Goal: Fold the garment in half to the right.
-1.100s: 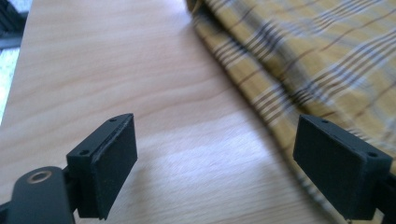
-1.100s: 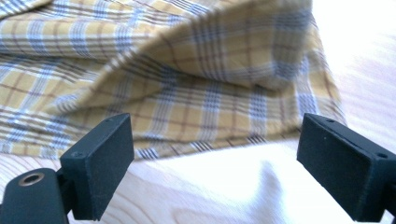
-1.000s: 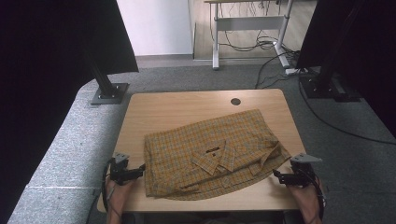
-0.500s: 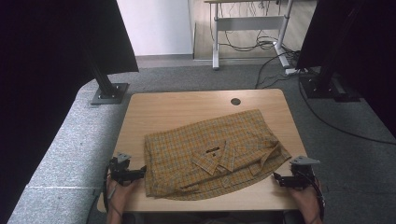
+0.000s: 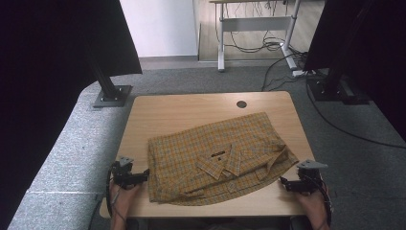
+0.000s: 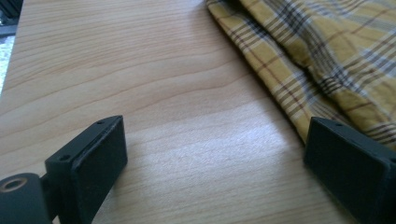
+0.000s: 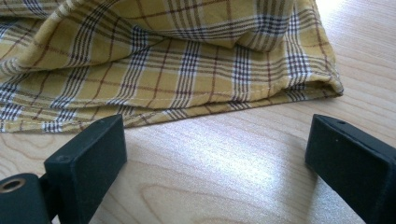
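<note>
A yellow plaid shirt (image 5: pixel 221 157) lies folded on the wooden table (image 5: pixel 182 112), collar facing the near side. My left gripper (image 5: pixel 142 177) rests at the table's near left, open, its jaws just short of the shirt's left edge (image 6: pixel 280 88). My right gripper (image 5: pixel 283 183) sits at the near right, open, a short way from the shirt's folded hem (image 7: pixel 187 93). In both gripper views the black jaws stand wide apart over bare wood (image 7: pixel 224 158) with nothing between them.
A round cable hole (image 5: pixel 241 104) sits near the table's far edge. Grey carpet (image 5: pixel 62 158) surrounds the table. Black stand bases (image 5: pixel 112 96) and cables (image 5: pixel 344 129) lie on the floor beyond; a desk frame (image 5: pixel 221 48) stands at the back.
Both grippers have drawn slightly back toward the near edge of the table. The shirt has not moved.
</note>
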`<action>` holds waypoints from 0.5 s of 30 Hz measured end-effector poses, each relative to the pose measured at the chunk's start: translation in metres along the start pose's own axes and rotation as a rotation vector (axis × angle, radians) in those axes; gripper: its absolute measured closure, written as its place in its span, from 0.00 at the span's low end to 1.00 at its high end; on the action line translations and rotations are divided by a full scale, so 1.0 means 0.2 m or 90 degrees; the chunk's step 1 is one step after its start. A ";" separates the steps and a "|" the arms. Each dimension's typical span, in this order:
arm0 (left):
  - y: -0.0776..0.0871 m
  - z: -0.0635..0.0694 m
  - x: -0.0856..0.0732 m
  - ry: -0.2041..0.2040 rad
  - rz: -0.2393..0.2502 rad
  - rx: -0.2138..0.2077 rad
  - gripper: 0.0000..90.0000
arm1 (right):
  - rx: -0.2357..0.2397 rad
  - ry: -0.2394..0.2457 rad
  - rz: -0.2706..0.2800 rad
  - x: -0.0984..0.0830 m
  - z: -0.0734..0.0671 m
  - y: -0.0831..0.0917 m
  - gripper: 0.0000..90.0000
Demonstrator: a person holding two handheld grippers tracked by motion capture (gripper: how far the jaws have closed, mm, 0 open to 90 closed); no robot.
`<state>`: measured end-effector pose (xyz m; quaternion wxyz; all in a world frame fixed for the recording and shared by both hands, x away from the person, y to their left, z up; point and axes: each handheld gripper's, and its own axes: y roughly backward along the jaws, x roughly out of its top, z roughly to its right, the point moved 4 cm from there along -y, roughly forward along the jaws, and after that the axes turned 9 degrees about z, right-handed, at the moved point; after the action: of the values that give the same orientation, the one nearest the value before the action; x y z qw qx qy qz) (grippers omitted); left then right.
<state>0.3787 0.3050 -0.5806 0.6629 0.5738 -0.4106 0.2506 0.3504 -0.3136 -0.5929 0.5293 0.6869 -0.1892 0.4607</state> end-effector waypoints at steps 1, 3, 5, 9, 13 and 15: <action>0.00 0.00 0.00 0.002 0.000 -0.004 0.07 | 0.000 0.000 0.000 0.00 0.00 0.00 0.05; 0.00 0.00 0.02 0.004 0.006 -0.009 0.07 | 0.000 0.000 0.000 0.00 0.00 0.00 0.05; 0.01 0.00 0.04 0.005 0.016 -0.013 0.07 | -0.001 0.000 0.000 0.00 0.00 0.00 0.05; 0.00 0.00 0.08 0.003 0.032 -0.022 0.08 | 0.000 -0.001 0.000 0.00 0.00 -0.01 0.05; -0.01 0.01 0.13 -0.010 0.041 -0.029 0.08 | 0.000 -0.001 -0.001 0.00 0.00 -0.01 0.05; -0.02 0.02 0.15 -0.013 0.049 -0.035 0.08 | 0.000 -0.001 -0.001 0.01 0.00 -0.01 0.05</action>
<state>0.3973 0.2963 -0.5580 0.6641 0.5418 -0.4457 0.2585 0.3519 -0.3125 -0.5929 0.5294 0.6872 -0.1892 0.4600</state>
